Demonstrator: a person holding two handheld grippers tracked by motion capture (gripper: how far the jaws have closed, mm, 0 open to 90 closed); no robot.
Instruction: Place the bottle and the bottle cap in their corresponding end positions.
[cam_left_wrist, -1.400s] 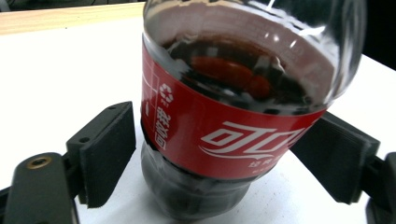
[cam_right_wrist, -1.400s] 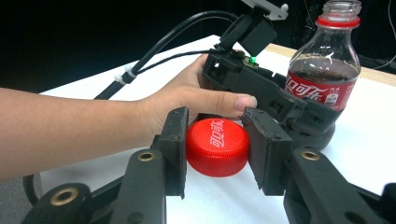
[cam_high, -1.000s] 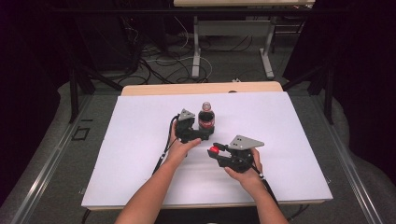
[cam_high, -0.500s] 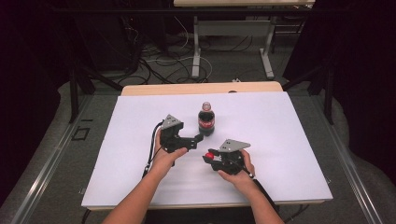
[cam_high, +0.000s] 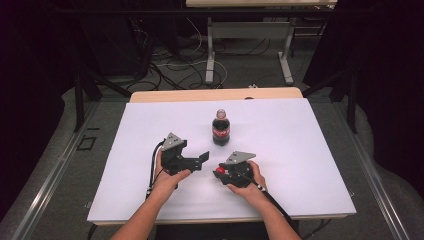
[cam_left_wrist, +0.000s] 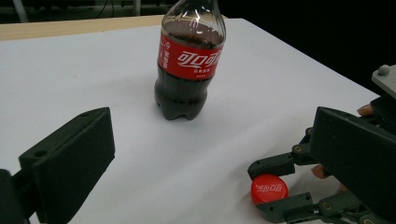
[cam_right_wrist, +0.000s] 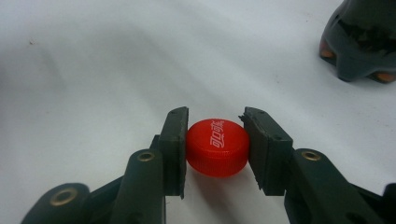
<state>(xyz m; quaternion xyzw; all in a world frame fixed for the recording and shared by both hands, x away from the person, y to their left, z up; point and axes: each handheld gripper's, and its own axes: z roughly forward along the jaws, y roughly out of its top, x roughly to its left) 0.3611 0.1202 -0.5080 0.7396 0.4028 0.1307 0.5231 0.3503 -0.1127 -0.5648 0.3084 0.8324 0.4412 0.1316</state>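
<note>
A small round red plastic bottle cap (cam_right_wrist: 216, 147) with white lettering on top sits clamped between the two black fingers of the right gripper (cam_right_wrist: 215, 149), one pad pressed against each side of its ribbed rim. Seen from the high view, the cap (cam_high: 218, 173) shows as a red spot at the tip of the right gripper (cam_high: 220, 173), which the person's right hand (cam_high: 248, 176) holds low over the white worktop (cam_high: 310, 160), nearer its front edge than its back edge and about midway between the left and right edges. From the left gripper view the cap (cam_left_wrist: 269, 189) appears just above or on the white surface; whether it touches cannot be told.

A clear plastic cola bottle with dark drink and a red label (cam_high: 221, 128) stands upright and uncapped near the middle of the worktop, behind the two grippers and apart from both. The left gripper view shows the bottle (cam_left_wrist: 190, 60) standing free, with nothing touching it.

The left gripper (cam_high: 202, 160), held in the left hand (cam_high: 167, 176), lies to the left of the right gripper and points towards it. Its fingers (cam_left_wrist: 74, 161) stand wide apart with nothing between them.
</note>
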